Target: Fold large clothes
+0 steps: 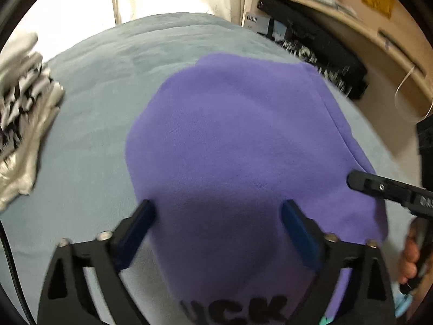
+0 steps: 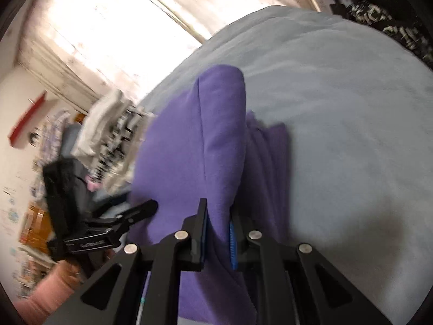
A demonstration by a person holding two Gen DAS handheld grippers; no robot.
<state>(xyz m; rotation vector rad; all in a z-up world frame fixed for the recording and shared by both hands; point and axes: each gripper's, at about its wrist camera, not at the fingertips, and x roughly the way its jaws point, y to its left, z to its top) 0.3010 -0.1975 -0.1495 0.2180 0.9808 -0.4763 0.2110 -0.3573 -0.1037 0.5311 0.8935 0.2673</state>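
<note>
A purple sweatshirt [image 1: 238,140] with black letters near its lower edge lies partly folded on a grey-blue bed cover [image 1: 94,124]. My left gripper [image 1: 217,211] is open, its jaws spread wide over the near part of the sweatshirt, holding nothing. My right gripper [image 2: 219,216] is shut on a raised fold of the purple sweatshirt [image 2: 222,140], which stands up as a ridge between the jaws. The right gripper also shows in the left wrist view [image 1: 379,187] at the sweatshirt's right edge. The left gripper shows in the right wrist view [image 2: 130,216] at the left.
A pile of white and black-patterned clothes [image 1: 24,113] lies on the left of the bed. A wooden shelf [image 1: 351,21] and a black bag [image 1: 324,51] stand beyond the bed's right edge. A bright curtained window [image 2: 108,27] is behind the bed.
</note>
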